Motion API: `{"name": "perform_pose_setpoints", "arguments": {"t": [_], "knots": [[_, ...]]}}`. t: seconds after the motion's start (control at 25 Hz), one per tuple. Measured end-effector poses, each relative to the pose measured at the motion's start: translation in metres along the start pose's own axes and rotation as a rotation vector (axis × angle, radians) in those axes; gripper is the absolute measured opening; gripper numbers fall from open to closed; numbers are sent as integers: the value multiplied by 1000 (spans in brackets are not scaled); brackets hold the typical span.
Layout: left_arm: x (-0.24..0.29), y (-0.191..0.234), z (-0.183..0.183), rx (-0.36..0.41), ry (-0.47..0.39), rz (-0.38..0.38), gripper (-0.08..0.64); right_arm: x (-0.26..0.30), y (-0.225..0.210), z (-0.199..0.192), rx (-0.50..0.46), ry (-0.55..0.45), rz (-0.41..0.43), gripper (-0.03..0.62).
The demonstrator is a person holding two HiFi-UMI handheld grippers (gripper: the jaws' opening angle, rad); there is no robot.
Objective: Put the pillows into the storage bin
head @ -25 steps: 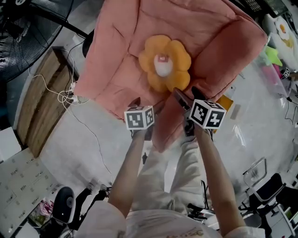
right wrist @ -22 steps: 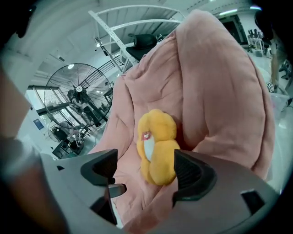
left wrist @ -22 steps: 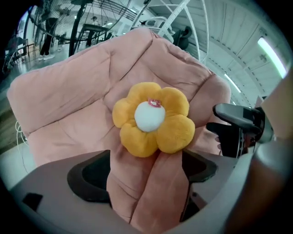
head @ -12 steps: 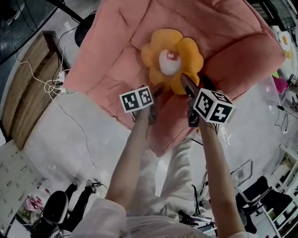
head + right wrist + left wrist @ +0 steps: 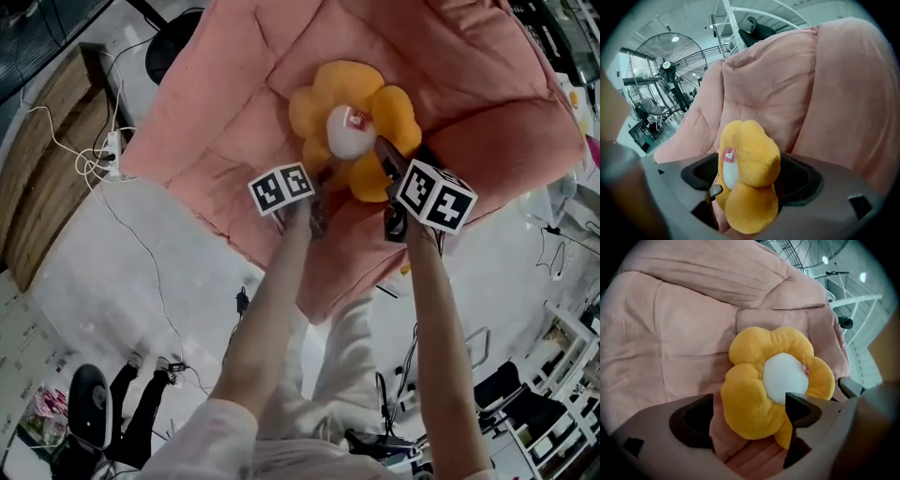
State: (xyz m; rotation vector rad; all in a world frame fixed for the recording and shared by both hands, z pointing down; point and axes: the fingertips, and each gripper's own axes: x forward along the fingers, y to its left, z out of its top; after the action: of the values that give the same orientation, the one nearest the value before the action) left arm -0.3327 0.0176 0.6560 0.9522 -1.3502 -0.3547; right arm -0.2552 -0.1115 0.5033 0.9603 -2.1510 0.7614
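The flower pillow [image 5: 352, 131] — yellow petals round a white middle — lies flat on the pink padded seat [image 5: 234, 103], close to the raised arm on the person's right. No storage bin shows in any view, so I cannot tell where it stands.

The left gripper [image 5: 749, 401] is at the pillow's near edge. Its jaws stand wide and have just been opening further; one lower petal sits in the gap between them, but the pads do not look to be squeezing it. The right gripper [image 5: 749, 164] is at the pillow's right side and sees it edge on. Its jaws are wide too and have just been opening, with the pillow's rim between them and no clear pinch on it. As I read it, neither has a hold.

The pillow looks light, plush and very soft, so it should squash under the pads and flop if taken by one petal alone. Nothing about it seems fragile, and the fuzzy cover ought to grip well. The better hold, I judge, is deep on petals at two opposite sides, one gripper each, so the stuffing bunches between the pads — a shallow nip at a petal tip could slide off. The seat below is soft as well, so its cover could get caught along with the pillow
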Motion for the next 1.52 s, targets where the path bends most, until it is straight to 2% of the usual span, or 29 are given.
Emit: {"name": "perform_pose_setpoints", "arguments": {"t": [0.12, 0.24, 0.48, 0.6, 0.68, 0.72, 0.88, 1.12, 1.52], "knots": [[11, 9, 1, -86, -10, 15, 496, 8, -10, 4, -7, 4, -40, 424], [18, 14, 2, -179, -23, -3, 497, 17, -14, -1, -1, 22, -46, 425], [29, 19, -2, -201, -21, -17, 489, 26, -20, -5, -1, 23, -51, 423], [30, 16, -3, -253, -23, -60, 456, 30, -15, -5, -11, 30, -31, 410], [30, 14, -3, -271, -23, -69, 376, 30, -16, -6, -11, 41, -36, 362], [30, 14, -4, -273, -23, -63, 305, 30, -18, -8, -9, 49, -41, 309], [28, 14, -5, -255, -17, -53, 263, 28, -19, -10, -10, 69, -23, 231], [24, 10, -2, -226, -32, -42, 227, 27, -15, -8, -36, 70, -18, 185], [-10, 2, -4, -176, -33, -28, 212, 7, -5, -12, -10, 40, 11, 161]]}}
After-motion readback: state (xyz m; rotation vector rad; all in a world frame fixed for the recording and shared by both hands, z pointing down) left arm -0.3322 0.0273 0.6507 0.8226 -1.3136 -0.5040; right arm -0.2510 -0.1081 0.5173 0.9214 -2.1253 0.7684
